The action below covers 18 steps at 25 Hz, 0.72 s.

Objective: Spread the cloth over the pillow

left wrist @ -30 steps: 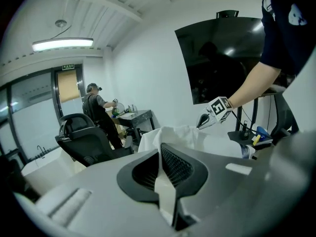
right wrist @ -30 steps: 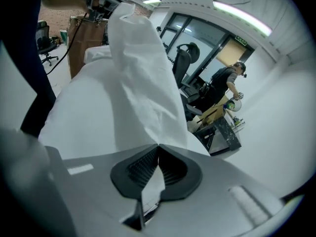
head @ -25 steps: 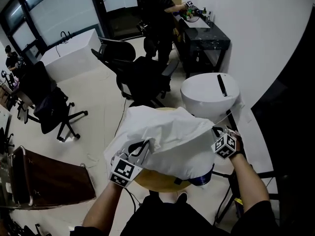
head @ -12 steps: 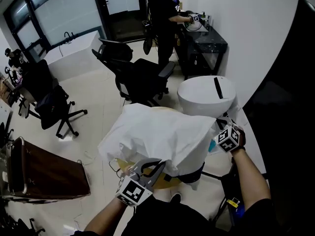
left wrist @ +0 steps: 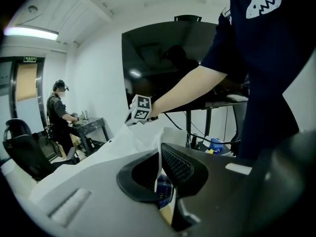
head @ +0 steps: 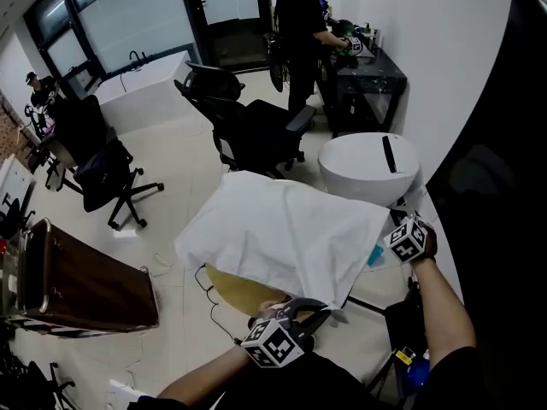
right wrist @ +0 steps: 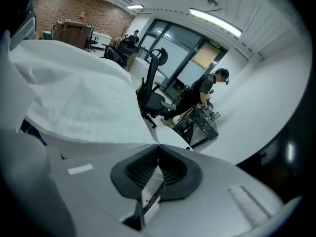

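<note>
White cloth point(head: 282, 233), largest thing in the head view: draped in a raised mound over the round yellowish table point(head: 232, 290), which shows bare only at its near-left rim. What lies under the mound is fully covered.

Black office chairs point(head: 252, 131) beyond the table. A person point(head: 301, 24) in dark clothes stands at a dark bench farther back.

White round drum point(head: 363, 165), just beyond the cloth's right corner.

Left gripper point(head: 320, 312), at the near edge of the cloth. Fingers closed, a thin fold of cloth hem pinched between them.

Right gripper point(head: 395, 225), at the cloth's right corner, well apart from the left. Fingers closed on the corner of the cloth.
</note>
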Each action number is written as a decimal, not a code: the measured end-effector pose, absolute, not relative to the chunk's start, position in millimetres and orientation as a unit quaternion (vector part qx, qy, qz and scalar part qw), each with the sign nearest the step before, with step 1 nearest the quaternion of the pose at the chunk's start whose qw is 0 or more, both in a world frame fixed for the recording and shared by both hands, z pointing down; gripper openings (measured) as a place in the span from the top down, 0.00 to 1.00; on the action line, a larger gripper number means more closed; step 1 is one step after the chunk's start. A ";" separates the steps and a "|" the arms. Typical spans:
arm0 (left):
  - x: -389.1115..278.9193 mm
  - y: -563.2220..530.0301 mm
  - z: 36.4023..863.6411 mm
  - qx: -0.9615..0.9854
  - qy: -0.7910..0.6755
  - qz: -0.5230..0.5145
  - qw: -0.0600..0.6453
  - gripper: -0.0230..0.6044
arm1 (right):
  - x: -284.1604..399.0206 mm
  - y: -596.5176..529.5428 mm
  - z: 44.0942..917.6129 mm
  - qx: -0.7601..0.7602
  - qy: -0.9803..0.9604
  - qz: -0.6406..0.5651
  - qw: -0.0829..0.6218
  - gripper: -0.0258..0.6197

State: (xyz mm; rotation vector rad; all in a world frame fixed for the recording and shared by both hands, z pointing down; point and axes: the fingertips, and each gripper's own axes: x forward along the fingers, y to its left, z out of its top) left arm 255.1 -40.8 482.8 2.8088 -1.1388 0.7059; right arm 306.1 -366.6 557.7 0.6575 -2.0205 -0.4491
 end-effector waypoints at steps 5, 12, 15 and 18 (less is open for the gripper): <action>295.0 -28.6 505.6 0.913 -0.327 0.245 0.018 0.96 | 325.4 -367.5 574.2 0.276 -0.815 -0.169 0.481 0.96; 343.6 -9.4 501.7 0.931 -0.274 0.242 -0.001 0.96 | 362.7 -378.0 572.3 0.334 -0.801 -0.152 0.473 0.96; 355.7 -3.7 506.8 0.935 -0.255 0.246 -0.002 0.96 | 378.9 -376.1 577.2 0.347 -0.795 -0.143 0.477 0.96; 365.5 -1.4 513.9 0.939 -0.237 0.249 0.000 0.96 | 392.1 -373.5 588.0 0.350 -0.788 -0.138 0.487 0.96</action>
